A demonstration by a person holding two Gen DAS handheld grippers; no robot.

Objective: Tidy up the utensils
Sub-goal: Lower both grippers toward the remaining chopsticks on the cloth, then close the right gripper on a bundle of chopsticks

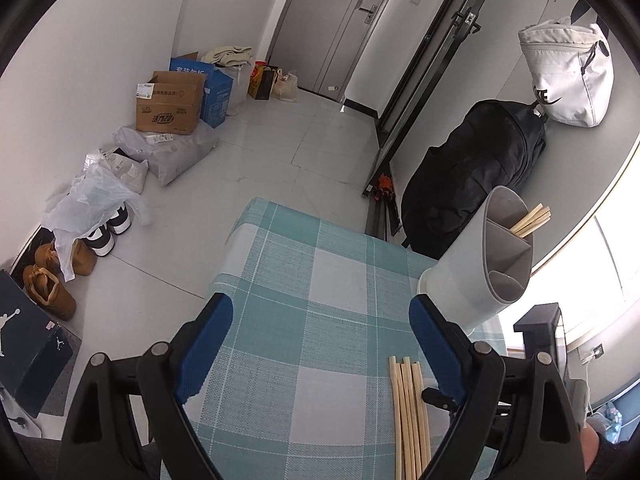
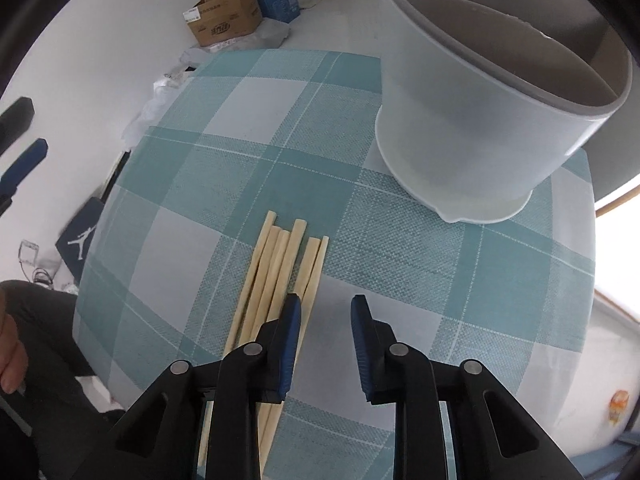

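Cardboard box point(image 1: 170, 104) sits by the wall, brown boots point(image 1: 52, 284) nearby, black backpack point(image 1: 472, 172) under a white bag point(image 1: 568, 76).

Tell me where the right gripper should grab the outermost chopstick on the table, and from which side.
Likely the shaft of the rightmost chopstick, from above, with the right gripper shifted slightly left. It lies flat on the checked cloth at the edge of the loose chopsticks, with open cloth on its right for one finger. The open jaws already run along its length.
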